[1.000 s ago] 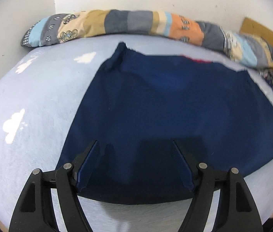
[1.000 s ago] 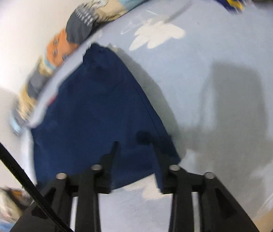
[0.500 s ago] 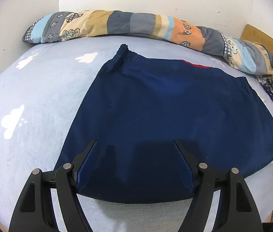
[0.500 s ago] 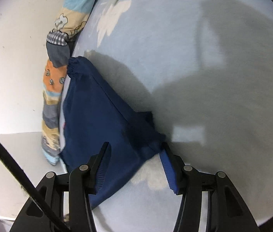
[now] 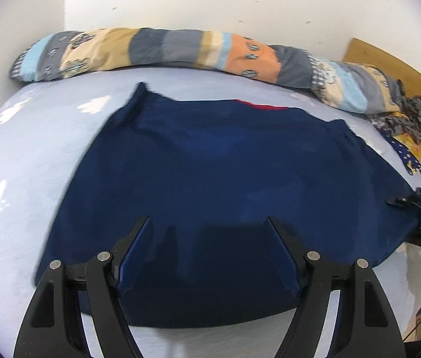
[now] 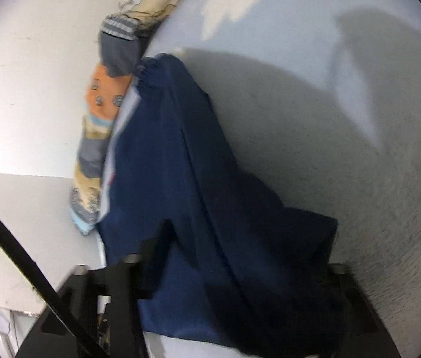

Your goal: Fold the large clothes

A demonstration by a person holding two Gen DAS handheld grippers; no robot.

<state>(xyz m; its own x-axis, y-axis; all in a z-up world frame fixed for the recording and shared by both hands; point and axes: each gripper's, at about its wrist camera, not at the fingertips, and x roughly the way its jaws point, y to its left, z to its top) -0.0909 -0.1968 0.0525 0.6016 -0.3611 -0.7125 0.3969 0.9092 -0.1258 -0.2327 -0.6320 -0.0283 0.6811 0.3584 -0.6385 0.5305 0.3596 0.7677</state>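
While the left gripper [image 5: 209,256] hovers open, the right gripper [image 6: 240,268], jaws just closing, bunches the navy garment's [image 5: 225,185] right corner; next, carry it leftward.

One navy garment [image 5: 225,185], one patchwork bolster [image 5: 180,50]

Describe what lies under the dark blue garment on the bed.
The dark blue garment lies on a pale blue sheet with white cloud shapes. A red strip peeks out at its far edge. What that strip belongs to, and the sheet beneath the cloth, are covered.
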